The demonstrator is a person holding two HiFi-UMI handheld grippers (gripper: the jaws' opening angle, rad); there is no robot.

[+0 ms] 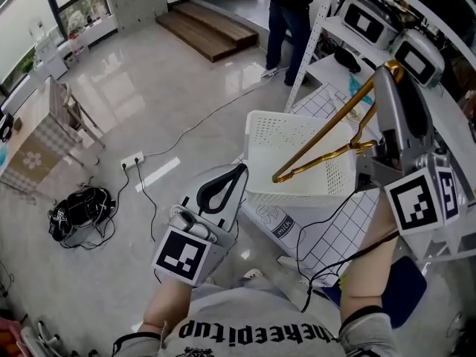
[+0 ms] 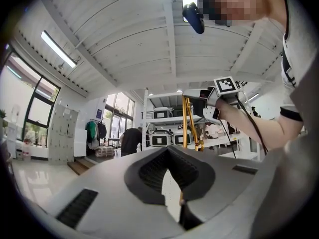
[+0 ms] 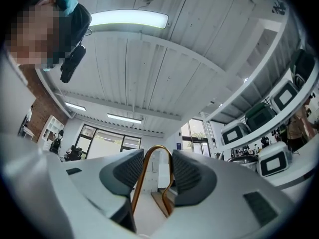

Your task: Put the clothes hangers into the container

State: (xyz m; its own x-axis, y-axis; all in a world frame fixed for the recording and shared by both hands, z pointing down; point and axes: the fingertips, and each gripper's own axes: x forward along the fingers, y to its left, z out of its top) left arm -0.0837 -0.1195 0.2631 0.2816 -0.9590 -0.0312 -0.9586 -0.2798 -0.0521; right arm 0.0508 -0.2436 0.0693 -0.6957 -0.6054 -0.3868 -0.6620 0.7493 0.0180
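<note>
A gold metal clothes hanger (image 1: 323,143) hangs in the air, its lower corner over the white perforated container (image 1: 297,192). My right gripper (image 1: 387,80) is at the right and is shut on the hanger's hook. In the right gripper view the hook (image 3: 155,156) sits between the two pads of that gripper (image 3: 158,159) and touches both. My left gripper (image 1: 239,171) reaches the container's left rim. Its tips (image 2: 169,151) meet, with a white wall (image 2: 172,193) showing in the gap, so it seems shut on the rim. The left gripper view also shows the hanger (image 2: 187,123) ahead.
Metal shelving (image 1: 387,21) with grey devices stands at the right. A person in dark clothes (image 1: 290,13) is beside it. Under the container lies a grid-patterned sheet (image 1: 335,233). A power strip (image 1: 132,160), cables and a black bundle (image 1: 82,208) lie on the floor at the left.
</note>
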